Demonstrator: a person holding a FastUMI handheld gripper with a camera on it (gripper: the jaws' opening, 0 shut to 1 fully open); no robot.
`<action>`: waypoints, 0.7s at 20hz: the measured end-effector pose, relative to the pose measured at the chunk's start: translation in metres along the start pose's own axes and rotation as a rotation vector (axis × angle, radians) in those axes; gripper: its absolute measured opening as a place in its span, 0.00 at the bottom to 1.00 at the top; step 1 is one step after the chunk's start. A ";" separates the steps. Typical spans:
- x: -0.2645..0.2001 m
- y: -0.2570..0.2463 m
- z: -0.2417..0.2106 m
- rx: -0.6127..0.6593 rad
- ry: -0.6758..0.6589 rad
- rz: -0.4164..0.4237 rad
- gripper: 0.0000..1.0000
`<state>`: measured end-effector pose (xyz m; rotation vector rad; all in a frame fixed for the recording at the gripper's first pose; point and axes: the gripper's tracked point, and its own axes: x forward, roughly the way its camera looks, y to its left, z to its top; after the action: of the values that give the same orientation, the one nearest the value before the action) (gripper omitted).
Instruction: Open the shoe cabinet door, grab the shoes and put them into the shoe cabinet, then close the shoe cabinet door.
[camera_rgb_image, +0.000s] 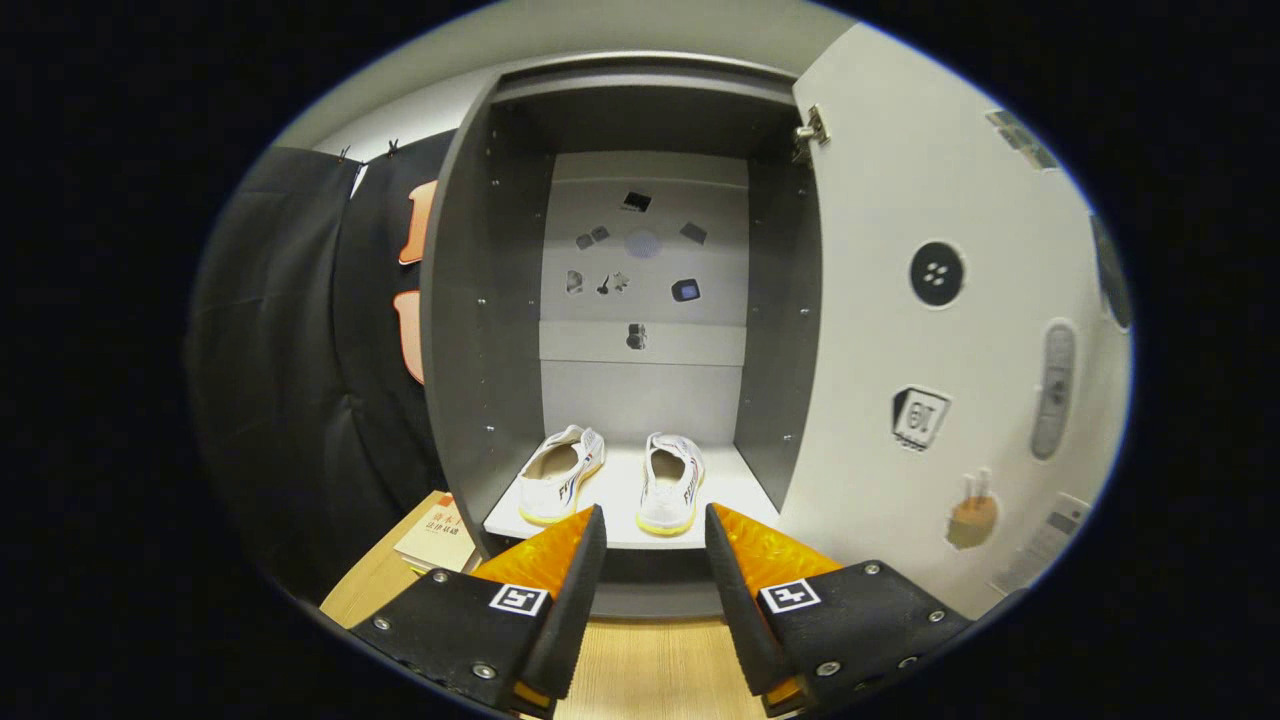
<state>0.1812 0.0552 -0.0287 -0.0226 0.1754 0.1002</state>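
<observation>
The grey shoe cabinet (470, 330) stands straight ahead with its white door (900, 330) swung wide to the right. Two white shoes rest side by side on its pale bottom shelf (740, 480), heels toward me: the left shoe (560, 475) angled a little leftward, the right shoe (672, 482) pointing straight in. My gripper (655, 520) is open just in front of the shelf's front edge, nothing between its fingers. The right shoe's heel shows in the gap just beyond the fingertips.
The cabinet sits on a light wooden floor or tabletop (640, 670). A book or booklet (437, 535) lies beside the cabinet's lower left corner. Small stickers dot the cabinet's back panel (645, 280) and the inner face of the door. A black cloth wall hangs to the left.
</observation>
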 end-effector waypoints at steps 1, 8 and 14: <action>-0.014 -0.003 0.001 0.006 -0.006 -0.005 0.64; -0.101 -0.022 0.012 0.038 -0.039 -0.031 0.70; -0.154 -0.039 0.015 0.028 -0.057 -0.073 0.73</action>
<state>0.0375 0.0017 0.0139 0.0016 0.1190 0.0256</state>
